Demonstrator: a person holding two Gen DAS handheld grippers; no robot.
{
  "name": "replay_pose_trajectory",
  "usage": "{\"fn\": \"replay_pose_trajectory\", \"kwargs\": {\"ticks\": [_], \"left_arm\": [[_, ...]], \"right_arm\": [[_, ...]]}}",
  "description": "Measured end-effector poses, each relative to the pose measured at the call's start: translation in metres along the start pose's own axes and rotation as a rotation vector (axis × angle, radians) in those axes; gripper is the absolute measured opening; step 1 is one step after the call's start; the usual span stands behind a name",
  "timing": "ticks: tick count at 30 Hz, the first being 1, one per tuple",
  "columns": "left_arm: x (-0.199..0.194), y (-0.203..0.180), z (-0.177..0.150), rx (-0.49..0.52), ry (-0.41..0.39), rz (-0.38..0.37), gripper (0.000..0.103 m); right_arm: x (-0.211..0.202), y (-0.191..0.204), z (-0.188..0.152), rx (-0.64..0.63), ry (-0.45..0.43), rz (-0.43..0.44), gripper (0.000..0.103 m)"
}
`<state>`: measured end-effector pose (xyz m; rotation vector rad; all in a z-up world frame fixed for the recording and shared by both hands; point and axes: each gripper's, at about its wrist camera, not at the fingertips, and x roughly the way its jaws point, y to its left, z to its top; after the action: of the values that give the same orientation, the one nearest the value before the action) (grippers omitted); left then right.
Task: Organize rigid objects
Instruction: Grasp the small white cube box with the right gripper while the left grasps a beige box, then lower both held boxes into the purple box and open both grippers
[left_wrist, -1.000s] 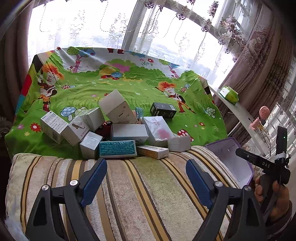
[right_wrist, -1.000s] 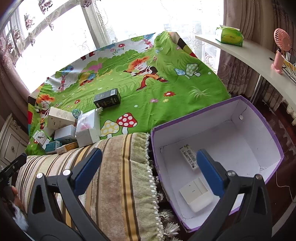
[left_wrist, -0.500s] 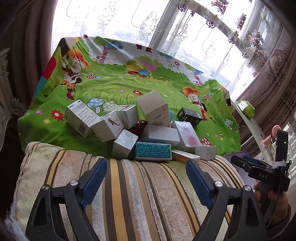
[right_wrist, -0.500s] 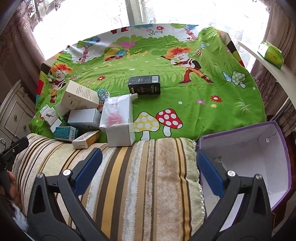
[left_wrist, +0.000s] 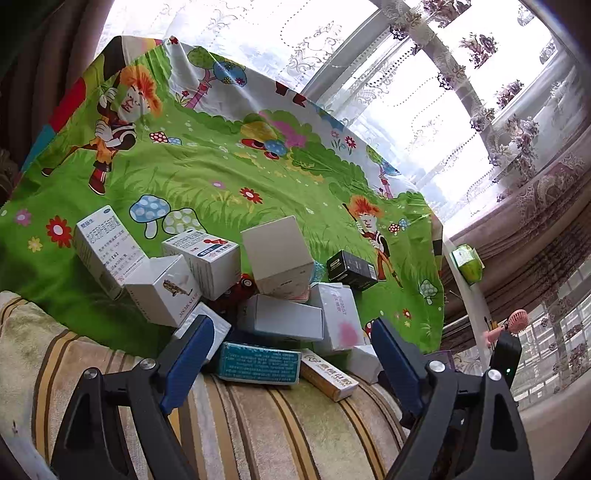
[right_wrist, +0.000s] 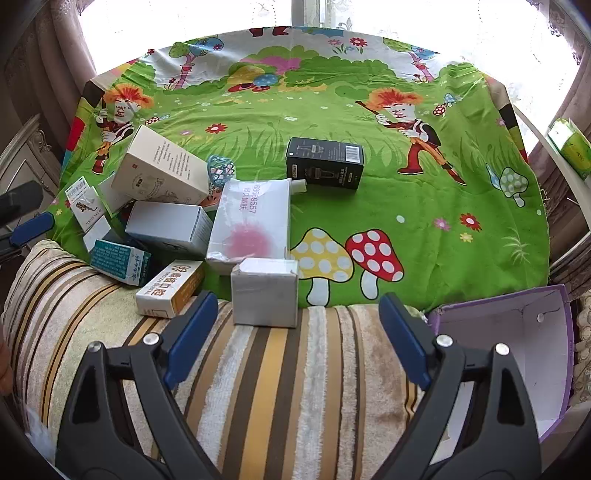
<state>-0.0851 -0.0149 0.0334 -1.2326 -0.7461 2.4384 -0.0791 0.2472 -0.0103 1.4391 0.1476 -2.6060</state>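
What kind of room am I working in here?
Most likely a home living room or bedroom by a bay window. Lace curtains hang over curved windows, a cartoon-print green cloth covers the surface, a striped plush cushion lies in front, and a carved cabinet stands at the side.

Jumbled cartons (right_wrist: 170, 225) on green cloth, purple box (right_wrist: 517, 354) beside.

Box pile (right_wrist: 162, 221) crowds the left near part of green cloth (right_wrist: 424, 229), boxes touching and leaning, tight gaps only. Small white box (right_wrist: 265, 291) sits at the striped cushion (right_wrist: 280, 369) edge with clear cloth to its right; black box (right_wrist: 325, 168) stands alone behind. Purple bin (right_wrist: 532, 332) blocks the right edge.
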Motion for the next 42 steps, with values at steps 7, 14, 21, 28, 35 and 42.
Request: {"fn": "replay_pose_trajectory", "kwargs": {"ticks": [7, 14, 21, 28, 35, 42], "left_arm": [[0.039, 0.004, 0.026, -0.163, 0.057, -0.028, 0.088], [0.066, 0.013, 0.032, -0.256, 0.097, -0.003, 0.088], [0.084, 0.01, 0.036, -0.264, 0.135, 0.049, 0.075], [0.083, 0.007, 0.03, -0.257, 0.136, 0.043, 0.055], [0.06, -0.006, 0.023, -0.211, 0.059, 0.032, 0.054], [0.023, -0.02, 0.014, -0.158, -0.056, -0.014, 0.054]], "right_arm": [[0.012, 0.005, 0.006, -0.023, 0.022, 0.012, 0.078], [0.02, 0.01, 0.009, -0.039, 0.035, 0.019, 0.074], [0.029, 0.009, 0.008, -0.03, 0.062, 0.052, 0.046], [0.023, 0.007, 0.004, -0.016, 0.036, 0.068, 0.044], [0.01, 0.003, 0.0, 0.005, -0.013, 0.072, 0.044], [-0.006, -0.004, -0.005, 0.038, -0.062, 0.076, 0.044]]}}
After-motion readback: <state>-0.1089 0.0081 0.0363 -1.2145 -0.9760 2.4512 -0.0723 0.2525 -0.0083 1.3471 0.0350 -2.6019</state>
